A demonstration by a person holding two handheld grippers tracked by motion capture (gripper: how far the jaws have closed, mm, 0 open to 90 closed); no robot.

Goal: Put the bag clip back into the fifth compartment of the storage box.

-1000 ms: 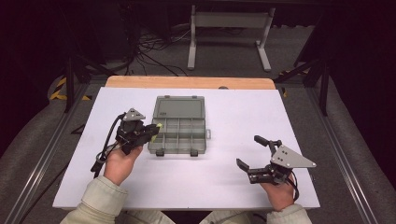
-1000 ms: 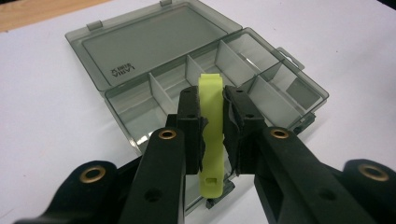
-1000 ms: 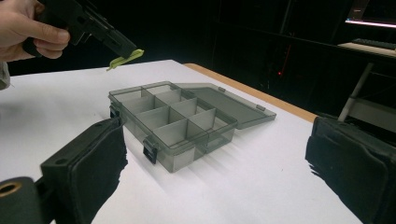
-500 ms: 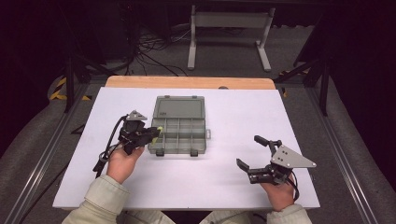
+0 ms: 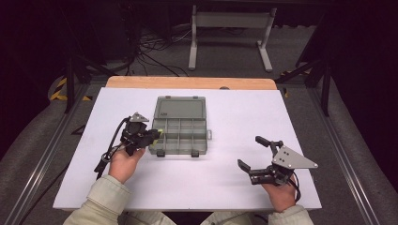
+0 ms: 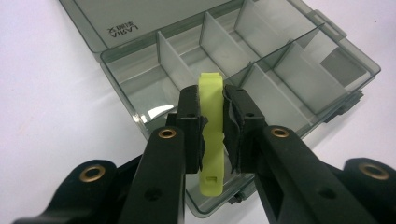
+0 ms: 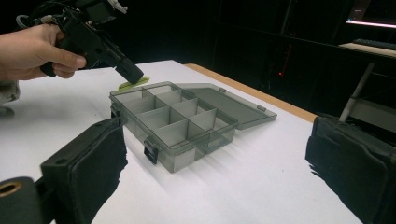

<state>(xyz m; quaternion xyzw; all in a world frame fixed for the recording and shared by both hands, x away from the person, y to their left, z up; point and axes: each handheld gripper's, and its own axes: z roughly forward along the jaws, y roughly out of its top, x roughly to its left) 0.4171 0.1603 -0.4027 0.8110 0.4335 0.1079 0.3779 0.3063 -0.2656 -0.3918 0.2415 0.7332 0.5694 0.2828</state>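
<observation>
A grey see-through compartment box (image 5: 180,126) lies open on the white table, its lid flat behind it. My left gripper (image 5: 152,136) is shut on a flat yellow-green plastic piece (image 6: 212,126) and holds it over the box's left end, above a near-left compartment (image 6: 152,95). In the right gripper view the same piece (image 7: 133,84) pokes out past the box's (image 7: 182,123) far corner. My right gripper (image 5: 256,152) stands open with nothing between its jaws, on the right side of the table, apart from the box.
The white table sheet (image 5: 244,117) has bare room around the box. A wooden edge (image 5: 187,83) runs along the back. Beyond it stand a metal stand (image 5: 230,33) and floor cables (image 5: 150,56). The left gripper's cable (image 5: 110,150) trails toward the near-left.
The left gripper has edged slightly toward the box with the yellow-green piece. The right gripper has stayed put.
</observation>
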